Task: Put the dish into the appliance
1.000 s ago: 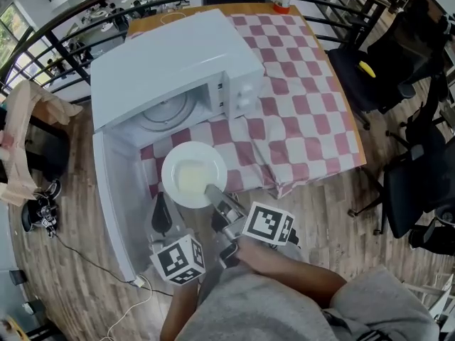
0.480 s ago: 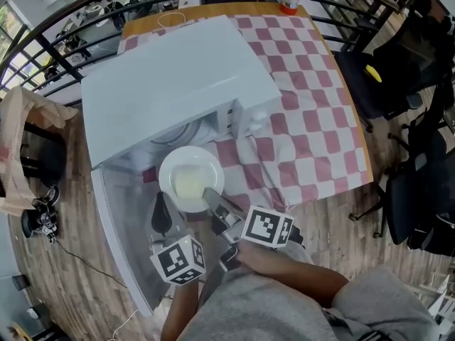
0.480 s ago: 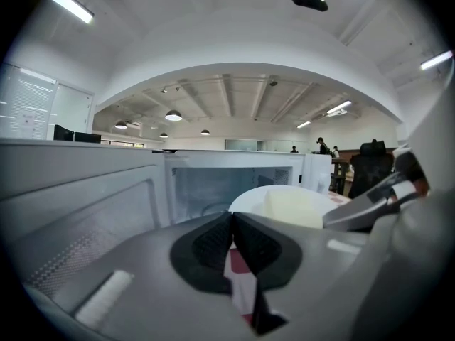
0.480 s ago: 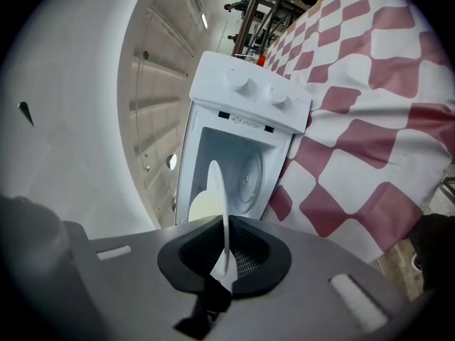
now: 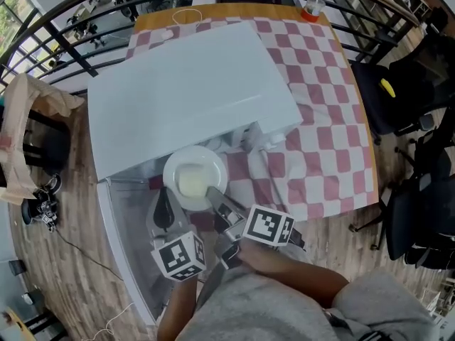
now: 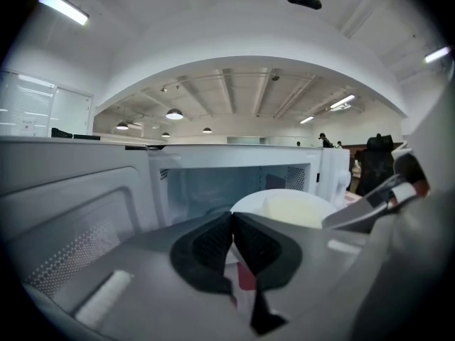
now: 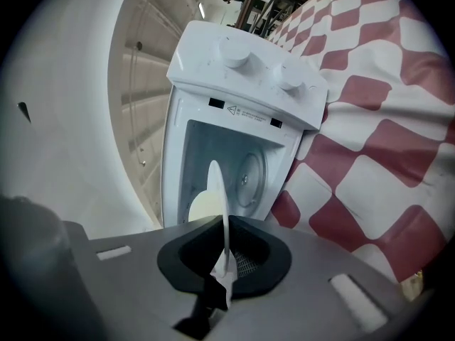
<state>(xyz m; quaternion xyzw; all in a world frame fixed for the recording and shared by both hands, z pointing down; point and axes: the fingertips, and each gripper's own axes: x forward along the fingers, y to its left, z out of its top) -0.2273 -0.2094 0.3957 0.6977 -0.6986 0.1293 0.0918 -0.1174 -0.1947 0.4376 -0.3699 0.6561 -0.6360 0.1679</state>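
Observation:
A white dish with a pale yellow middle hangs at the mouth of the white microwave, whose door stands swung open to the left. My right gripper is shut on the dish's near rim. In the right gripper view the dish shows edge-on between the jaws of the gripper, in front of the cavity and its turntable. My left gripper is just left of the dish, over the open door. Its pads meet with nothing between them, and the dish shows to its right.
The microwave stands on a table under a red-and-white checked cloth. An orange cup is at the far edge. Black chairs stand to the right, a cloth-draped stand to the left, and a railing runs behind.
Both grippers and the dish have moved toward the microwave. The dish's far rim now lies under the front edge of the microwave's top.

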